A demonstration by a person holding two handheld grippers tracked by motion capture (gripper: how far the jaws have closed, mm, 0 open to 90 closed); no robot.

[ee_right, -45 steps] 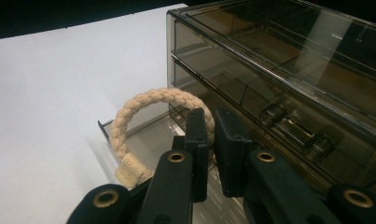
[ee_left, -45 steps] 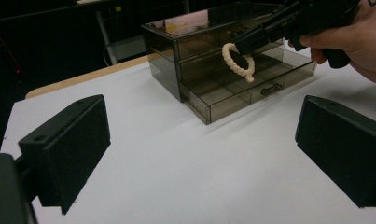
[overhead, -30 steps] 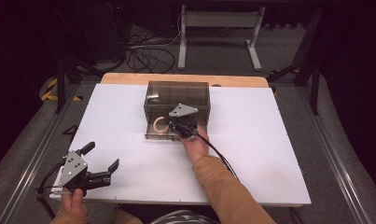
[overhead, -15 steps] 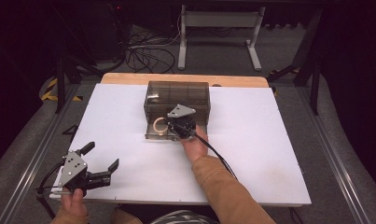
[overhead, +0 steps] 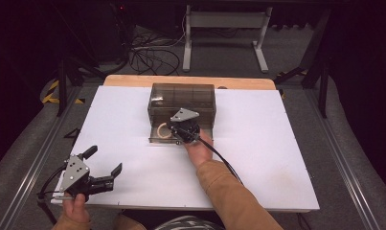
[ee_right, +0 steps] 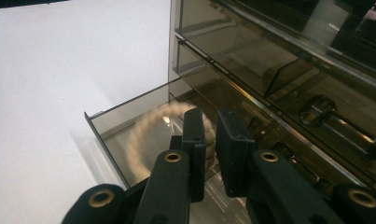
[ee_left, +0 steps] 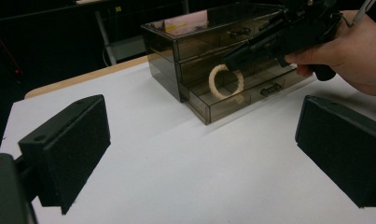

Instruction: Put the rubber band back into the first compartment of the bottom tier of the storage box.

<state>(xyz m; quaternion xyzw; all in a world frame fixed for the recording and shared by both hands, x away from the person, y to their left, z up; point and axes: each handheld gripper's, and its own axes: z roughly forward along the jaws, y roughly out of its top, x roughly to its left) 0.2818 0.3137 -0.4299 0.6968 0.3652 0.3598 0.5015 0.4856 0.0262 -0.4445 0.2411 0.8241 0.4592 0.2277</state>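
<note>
A smoky see-through drawer box [overhead: 183,96] stands at the middle back of the white table [overhead: 277,158]. Its bottom drawer [overhead: 154,140] is pulled out, and a cream ring [overhead: 162,130] sits inside it. My right gripper [overhead: 174,134] reaches into that open drawer, its jaws almost together with only a thin slit between them. In the right gripper view the ring [ee_right: 148,130] looks blurred just beyond the left jaw of the gripper [ee_right: 211,119], and I cannot tell whether it is pinched. My left gripper [overhead: 103,161] rests open near the table's front left corner, nothing between its pads [ee_left: 78,140].
The left gripper view shows the box [ee_left: 199,32], the ring [ee_left: 226,81] tilted up in the drawer [ee_left: 232,108] and the other hand's gripper [ee_left: 232,57]. The upper drawers [ee_right: 279,60] are closed. Cables and a stand's legs [overhead: 224,43] lie on the floor behind.
</note>
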